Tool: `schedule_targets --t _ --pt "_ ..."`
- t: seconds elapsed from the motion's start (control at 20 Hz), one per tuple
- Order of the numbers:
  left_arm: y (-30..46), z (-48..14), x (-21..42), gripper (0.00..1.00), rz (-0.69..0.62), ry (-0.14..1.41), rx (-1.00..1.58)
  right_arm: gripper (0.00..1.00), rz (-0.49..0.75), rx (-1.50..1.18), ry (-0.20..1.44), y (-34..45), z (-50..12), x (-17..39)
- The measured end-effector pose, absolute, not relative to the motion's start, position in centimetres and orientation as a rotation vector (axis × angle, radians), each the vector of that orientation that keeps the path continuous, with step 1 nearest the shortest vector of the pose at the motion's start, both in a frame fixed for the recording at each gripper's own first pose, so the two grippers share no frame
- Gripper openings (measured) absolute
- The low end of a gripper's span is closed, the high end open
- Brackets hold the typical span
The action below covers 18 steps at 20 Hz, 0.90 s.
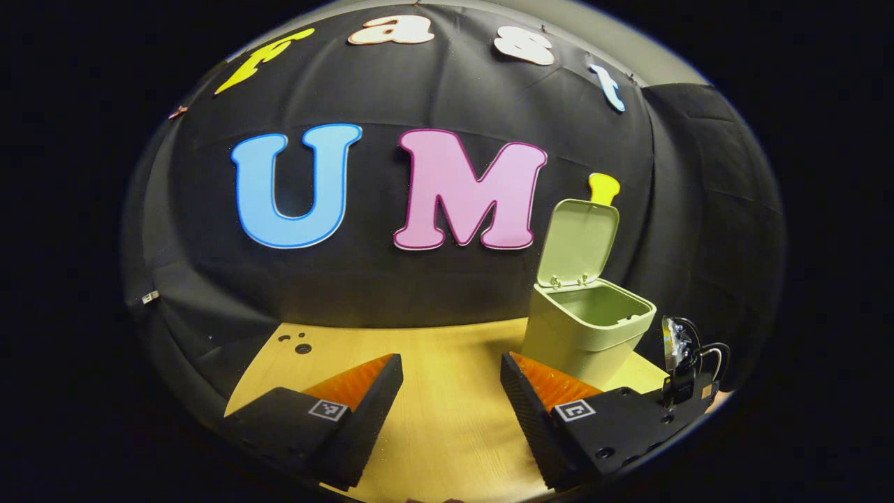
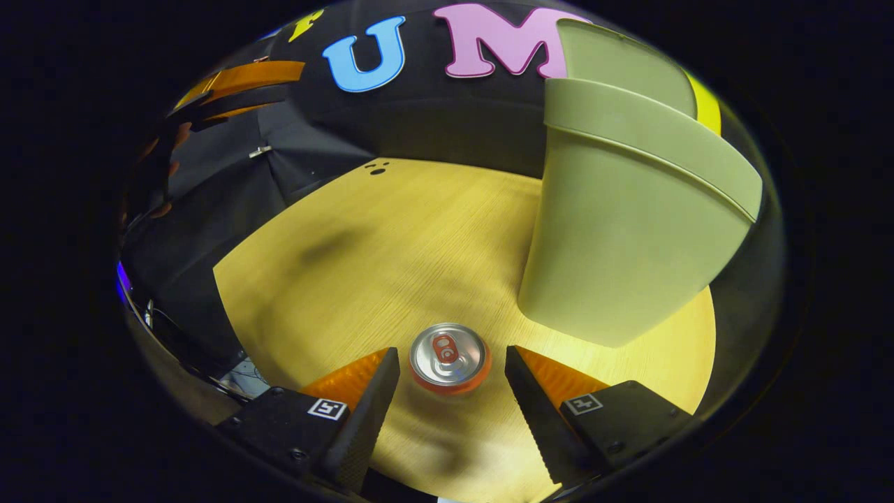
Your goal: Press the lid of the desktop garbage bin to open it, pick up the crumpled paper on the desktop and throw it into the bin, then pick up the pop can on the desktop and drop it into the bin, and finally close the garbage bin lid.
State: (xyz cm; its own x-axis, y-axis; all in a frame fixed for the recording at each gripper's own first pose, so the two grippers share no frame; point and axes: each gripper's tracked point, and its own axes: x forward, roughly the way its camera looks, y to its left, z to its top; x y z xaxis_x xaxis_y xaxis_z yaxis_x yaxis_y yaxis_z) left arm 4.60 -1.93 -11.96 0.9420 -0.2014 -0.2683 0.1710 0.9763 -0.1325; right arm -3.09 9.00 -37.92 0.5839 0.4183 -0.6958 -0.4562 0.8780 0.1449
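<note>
A pale green garbage bin [image 1: 587,328] stands on the wooden desktop [image 1: 447,419] at the right in the left gripper view, its lid [image 1: 578,241] tipped up and the inside in shadow. My left gripper [image 1: 451,370] hangs open over bare wood, left of the bin. In the right gripper view the bin [image 2: 621,230] looms close at the upper right. An orange pop can [image 2: 448,358] stands upright with its silver top toward the camera, between the open fingers of my right gripper [image 2: 452,367], neither finger touching it.
The other gripper [image 1: 688,381], with cables, shows at the desktop's right edge in the left gripper view. In the right gripper view the far gripper [image 2: 230,87] and a hand [image 2: 157,175] appear at upper left. A few small holes [image 2: 377,168] mark the desktop's back.
</note>
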Motion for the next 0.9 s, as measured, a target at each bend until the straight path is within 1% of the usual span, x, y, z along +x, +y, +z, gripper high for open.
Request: schedule_targets --t 0.25,0.3,0.35,0.4,0.65,0.9 --pt "0.0 -12.9 4.3 0.92 -0.15 0.302 -0.102 0.96 0.519 -0.076 0.836 9.6 -39.5 -2.9" --pt "0.2 -13.0 4.3 0.92 -0.146 0.305 -0.103 0.95 0.519 -0.077 0.845 9.6 -39.7 -2.9" --pt "0.3 -13.1 4.3 0.92 -0.143 0.308 -0.107 0.93 0.509 -0.08 0.848 9.6 -39.8 -2.6" --pt "0.4 -13.1 4.4 0.92 -0.142 0.312 -0.111 0.84 0.507 -0.077 0.849 9.6 -39.6 -2.6" --pt "0.0 -13.3 4.7 0.92 -0.155 0.313 -0.112 0.84 0.496 -0.047 0.836 9.4 -38.4 -2.5" --pt "-1.2 -13.3 4.8 0.92 -0.191 0.309 -0.114 0.83 0.474 0.02 0.756 8.7 -33.0 -1.9"
